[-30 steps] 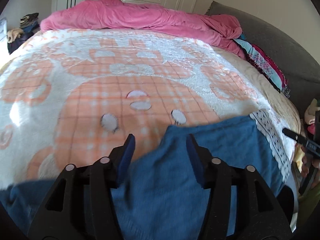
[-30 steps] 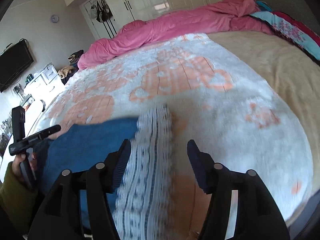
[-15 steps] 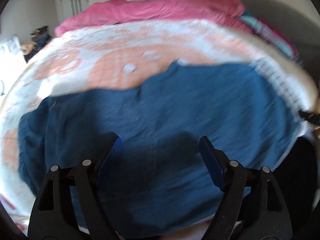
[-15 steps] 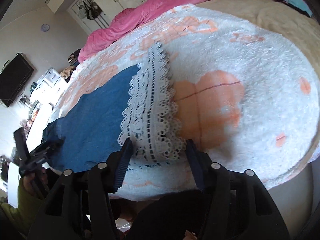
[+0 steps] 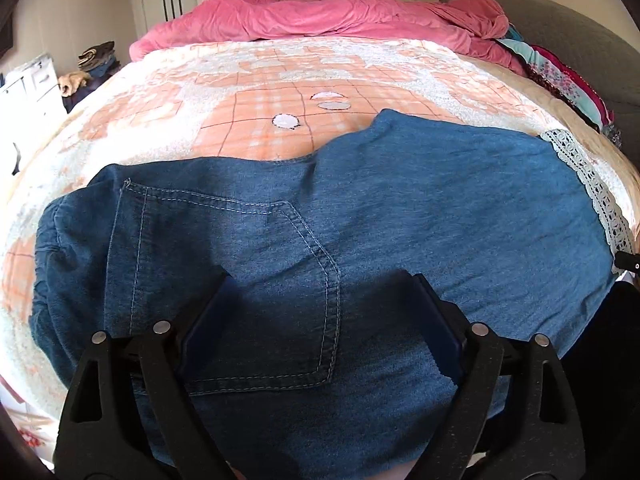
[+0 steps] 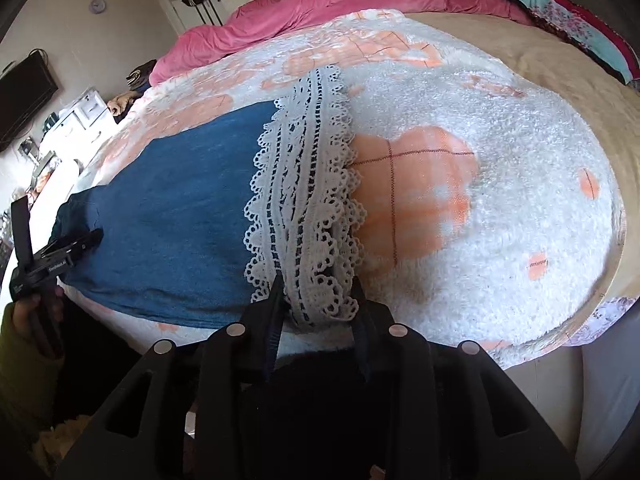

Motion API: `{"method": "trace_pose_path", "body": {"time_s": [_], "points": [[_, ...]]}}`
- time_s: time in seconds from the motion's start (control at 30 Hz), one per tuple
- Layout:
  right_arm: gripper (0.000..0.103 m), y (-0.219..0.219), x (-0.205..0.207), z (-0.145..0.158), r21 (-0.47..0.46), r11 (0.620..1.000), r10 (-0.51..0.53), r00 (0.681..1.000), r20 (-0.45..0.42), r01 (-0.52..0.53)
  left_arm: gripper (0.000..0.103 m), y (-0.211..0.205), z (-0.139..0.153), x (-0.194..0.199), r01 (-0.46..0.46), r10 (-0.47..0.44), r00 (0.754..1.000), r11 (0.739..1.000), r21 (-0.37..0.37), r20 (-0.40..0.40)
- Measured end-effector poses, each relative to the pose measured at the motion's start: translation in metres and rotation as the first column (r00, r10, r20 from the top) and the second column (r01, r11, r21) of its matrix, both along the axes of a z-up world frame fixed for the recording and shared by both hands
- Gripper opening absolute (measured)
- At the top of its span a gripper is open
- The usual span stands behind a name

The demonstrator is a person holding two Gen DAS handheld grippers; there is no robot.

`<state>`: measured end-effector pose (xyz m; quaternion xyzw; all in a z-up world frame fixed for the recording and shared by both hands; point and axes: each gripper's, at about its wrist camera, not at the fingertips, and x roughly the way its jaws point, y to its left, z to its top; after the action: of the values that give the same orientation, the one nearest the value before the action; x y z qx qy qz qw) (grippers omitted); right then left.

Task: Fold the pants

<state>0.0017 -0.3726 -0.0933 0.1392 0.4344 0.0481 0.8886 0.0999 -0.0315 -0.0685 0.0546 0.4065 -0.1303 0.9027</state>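
Note:
Blue denim pants (image 5: pixel 400 208) lie flat across the near part of the bed, back pocket (image 5: pixel 260 280) up. A white lace hem (image 5: pixel 592 184) borders them at the right. My left gripper (image 5: pixel 320 284) hovers over the pocket near the bed's front edge. Its jaws are opening wide and grip nothing. In the right wrist view the pants (image 6: pixel 172 208) stretch away to the left of the lace hem (image 6: pixel 308 184). My right gripper (image 6: pixel 316 292) is closing, with the hem's near end between its fingers. At far left a hand holds the left gripper (image 6: pixel 60 252).
A plush orange-and-white blanket (image 5: pixel 260 96) covers the bed. A pink duvet (image 5: pixel 320 16) is heaped at the far end, with patterned pillows (image 5: pixel 568 80) along the right. A television (image 6: pixel 24 100) and a white cabinet (image 6: pixel 84 112) stand beyond the bed's left side.
Both grippers drew back and down toward the bed's near edge. The left jaws spread wider over the pants. The right jaws narrowed around the lace hem's near end.

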Motion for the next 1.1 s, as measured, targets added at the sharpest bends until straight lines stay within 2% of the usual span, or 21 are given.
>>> {"method": "trace_pose_path", "body": {"time_s": [0.1, 0.17, 0.27, 0.33, 0.43, 0.57, 0.63, 0.8, 0.93, 0.97, 1.0, 1.07, 1.1], "points": [[0.035, -0.001, -0.001, 0.001, 0.009, 1.000, -0.007, 1.000, 0.004, 0.007, 0.082, -0.001, 0.000, 0.000, 0.002, -0.002, 1.000, 1.000, -0.008, 0.007], [0.043, -0.003, -0.007, 0.005, 0.015, 1.000, -0.028, 0.999, 0.018, 0.028, 0.083, -0.003, 0.003, -0.003, 0.001, -0.001, 1.000, 1.000, 0.001, 0.005], [0.051, -0.008, -0.016, 0.012, 0.039, 0.998, -0.059, 0.997, 0.049, 0.057, 0.085, -0.010, 0.014, -0.007, 0.015, -0.015, 0.999, 1.000, -0.005, -0.030], [0.054, -0.013, -0.023, 0.015, 0.050, 0.995, -0.085, 0.994, 0.070, 0.082, 0.086, -0.019, 0.028, -0.012, 0.056, -0.056, 0.998, 0.998, -0.038, -0.015], [0.063, -0.014, -0.030, 0.020, 0.062, 0.993, -0.108, 0.989, 0.103, 0.102, 0.089, -0.040, 0.045, -0.012, 0.118, -0.118, 0.993, 0.992, -0.042, 0.013], [0.069, -0.007, -0.029, 0.023, 0.087, 0.991, -0.108, 0.986, 0.124, 0.098, 0.091, -0.085, 0.067, 0.000, 0.226, -0.225, 0.974, 0.972, -0.060, 0.019], [0.072, -0.003, -0.027, 0.023, 0.087, 0.991, -0.116, 0.984, 0.134, 0.105, 0.091, -0.116, 0.075, 0.012, 0.298, -0.298, 0.954, 0.951, -0.080, 0.007], [0.073, -0.002, -0.020, 0.018, 0.117, 0.985, -0.144, 0.981, 0.126, 0.130, 0.091, -0.198, 0.083, 0.046, 0.434, -0.436, 0.900, 0.900, -0.044, -0.029], [0.073, 0.001, -0.015, 0.013, 0.112, 0.985, -0.146, 0.983, 0.114, 0.133, 0.089, -0.256, 0.075, 0.065, 0.506, -0.504, 0.862, 0.859, 0.072, -0.044], [0.073, 0.001, -0.014, 0.013, 0.113, 0.985, -0.144, 0.983, 0.114, 0.131, 0.089, -0.272, 0.070, 0.070, 0.536, -0.532, 0.844, 0.839, 0.095, -0.064], [0.073, 0.001, -0.013, 0.012, 0.112, 0.985, -0.144, 0.983, 0.113, 0.131, 0.087, -0.280, 0.066, 0.074, 0.549, -0.544, 0.836, 0.830, 0.096, -0.074], [0.073, -0.001, -0.012, 0.008, 0.118, 0.983, -0.156, 0.982, 0.106, 0.143, 0.084, -0.294, 0.056, 0.085, 0.592, -0.584, 0.804, 0.803, 0.065, -0.109], [0.073, -0.003, -0.010, 0.006, 0.131, 0.980, -0.164, 0.981, 0.100, 0.150, 0.079, -0.301, 0.050, 0.090, 0.606, -0.597, 0.793, 0.793, 0.057, -0.121]]}}
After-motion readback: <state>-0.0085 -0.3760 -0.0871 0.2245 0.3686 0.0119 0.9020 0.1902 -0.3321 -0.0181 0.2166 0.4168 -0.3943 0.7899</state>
